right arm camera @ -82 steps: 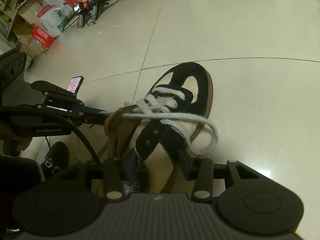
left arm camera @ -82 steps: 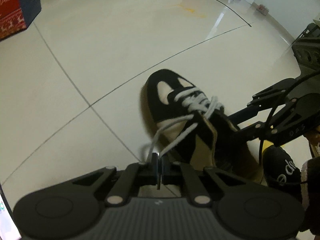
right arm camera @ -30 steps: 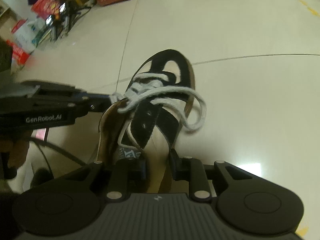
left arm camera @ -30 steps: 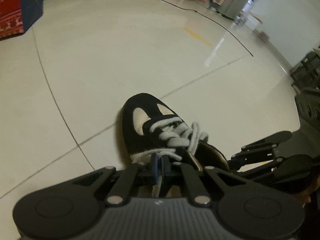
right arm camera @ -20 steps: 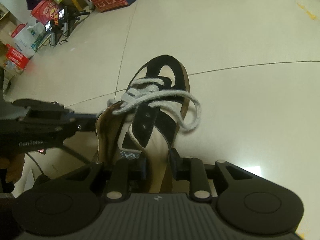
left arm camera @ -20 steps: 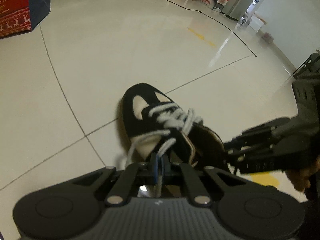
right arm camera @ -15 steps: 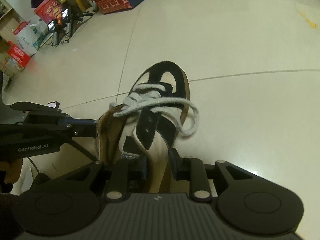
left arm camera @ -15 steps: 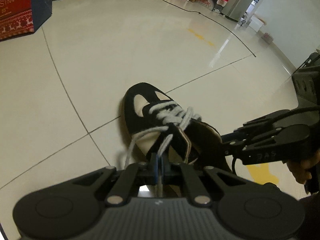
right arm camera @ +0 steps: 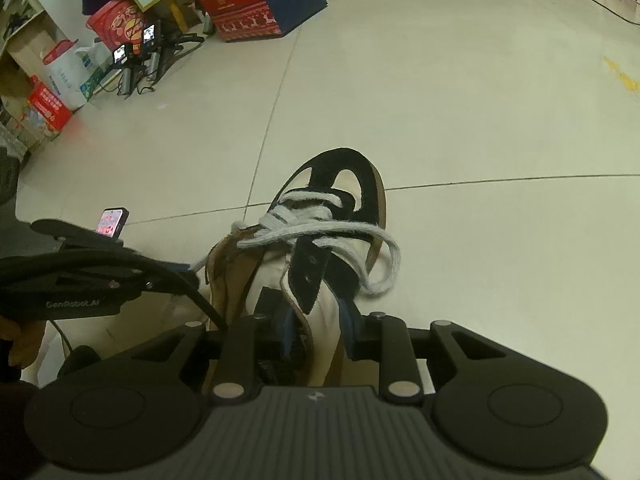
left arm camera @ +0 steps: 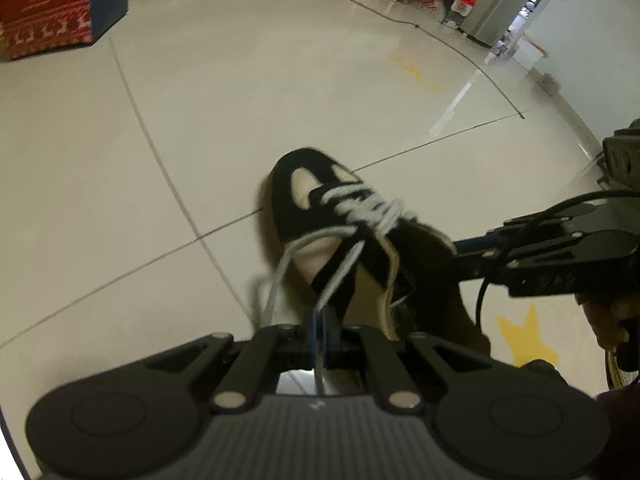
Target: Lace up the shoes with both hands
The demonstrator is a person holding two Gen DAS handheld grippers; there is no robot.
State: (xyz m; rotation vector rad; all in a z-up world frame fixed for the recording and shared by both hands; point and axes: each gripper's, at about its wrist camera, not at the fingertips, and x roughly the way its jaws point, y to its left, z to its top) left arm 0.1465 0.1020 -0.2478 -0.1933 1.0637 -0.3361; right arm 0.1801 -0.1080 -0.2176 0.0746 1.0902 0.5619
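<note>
The shoe (left arm camera: 340, 240) sits on the floor at centre frame. The left hand-held gripper (left arm camera: 320, 334) pinches the white lace (left arm camera: 340, 270); the right hand-held gripper (right arm camera: 316, 332), narrow, clamps the shoe's side wall. Best pull slowly while the right one holds the shoe steady.

Black-and-cream shoe (right arm camera: 328, 240) upright on the floor, white lace (right arm camera: 320, 228) loosely crossed, untied.

A red Christmas box (right arm camera: 244, 4) stands on the tiled floor (right arm camera: 480, 100).
</note>
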